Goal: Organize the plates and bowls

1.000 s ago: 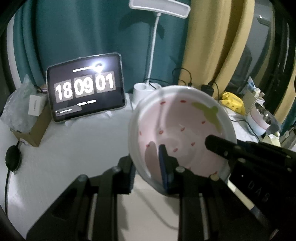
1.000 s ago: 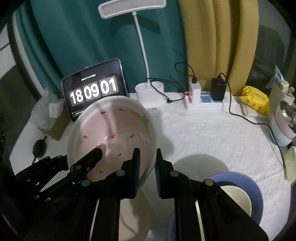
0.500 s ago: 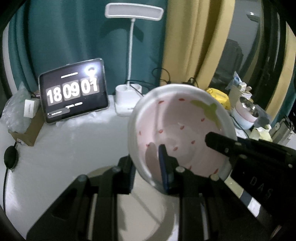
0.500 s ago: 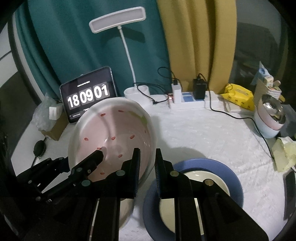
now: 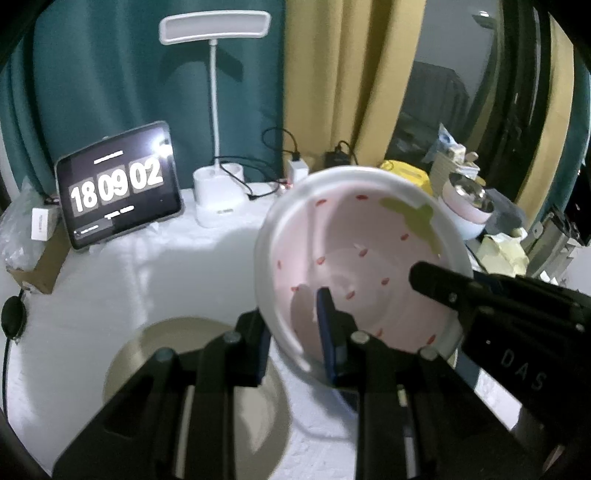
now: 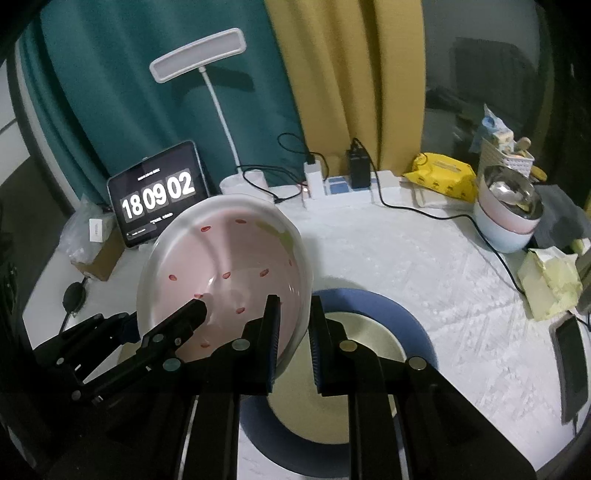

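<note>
I am viewing through two fisheye cameras, each sitting behind its gripper and looking forward and downward along the fingers. The left wrist view is facing the tablet clock (image 5: 120, 186) and desk lamp (image 5: 215, 29) at the table's back, very near the strawberry bowl (image 5: 360, 258). The right wrist view is looking from further right, taking in the blue plate (image 6: 413, 325). Both are sharing the strawberry bowl (image 6: 225, 273), tablet clock (image 6: 159, 195), desk lamp (image 6: 197, 55) and yellow curtain (image 5: 351, 81).
</note>
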A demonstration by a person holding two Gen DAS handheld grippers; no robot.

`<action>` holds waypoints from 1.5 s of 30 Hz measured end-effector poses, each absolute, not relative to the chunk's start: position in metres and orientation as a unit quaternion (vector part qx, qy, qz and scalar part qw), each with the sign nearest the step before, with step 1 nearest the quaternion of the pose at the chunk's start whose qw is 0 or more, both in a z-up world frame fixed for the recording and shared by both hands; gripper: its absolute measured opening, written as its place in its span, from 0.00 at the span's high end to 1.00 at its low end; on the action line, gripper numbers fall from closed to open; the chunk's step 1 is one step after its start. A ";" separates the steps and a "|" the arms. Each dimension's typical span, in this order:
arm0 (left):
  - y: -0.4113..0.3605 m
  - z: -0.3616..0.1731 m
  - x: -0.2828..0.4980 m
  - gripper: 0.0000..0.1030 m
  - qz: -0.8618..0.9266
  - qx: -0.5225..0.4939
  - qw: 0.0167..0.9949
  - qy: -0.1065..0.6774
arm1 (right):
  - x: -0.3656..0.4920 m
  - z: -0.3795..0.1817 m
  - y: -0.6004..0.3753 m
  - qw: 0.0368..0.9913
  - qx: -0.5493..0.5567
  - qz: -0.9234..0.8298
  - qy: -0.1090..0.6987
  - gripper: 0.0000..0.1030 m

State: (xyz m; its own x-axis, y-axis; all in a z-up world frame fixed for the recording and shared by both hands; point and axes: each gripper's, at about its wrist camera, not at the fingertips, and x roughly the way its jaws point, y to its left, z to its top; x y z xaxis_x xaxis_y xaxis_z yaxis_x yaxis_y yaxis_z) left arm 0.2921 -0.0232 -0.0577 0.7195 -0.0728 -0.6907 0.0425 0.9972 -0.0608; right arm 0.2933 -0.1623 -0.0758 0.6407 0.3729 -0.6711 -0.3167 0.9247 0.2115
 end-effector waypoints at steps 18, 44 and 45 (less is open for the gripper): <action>-0.073 -0.096 0.290 0.77 -0.058 -0.001 0.909 0.412 | 0.284 -0.118 -0.212 0.896 0.054 0.165 0.409 0.85; -0.078 -0.114 0.286 0.74 -0.047 0.017 0.903 0.427 | 0.284 -0.143 -0.217 0.884 0.042 0.162 0.437 0.81; -0.079 -0.114 0.286 0.74 -0.048 0.017 0.903 0.426 | 0.284 -0.142 -0.218 0.884 0.042 0.160 0.436 0.80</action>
State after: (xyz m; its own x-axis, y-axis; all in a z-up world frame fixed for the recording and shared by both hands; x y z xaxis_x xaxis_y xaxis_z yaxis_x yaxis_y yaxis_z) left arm 0.2857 -0.0790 -0.1140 0.6320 -0.0714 -0.7717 0.1004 0.9949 -0.0099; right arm 0.2843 -0.2181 -0.1422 0.5677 0.3202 -0.7584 -0.2467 0.9451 0.2144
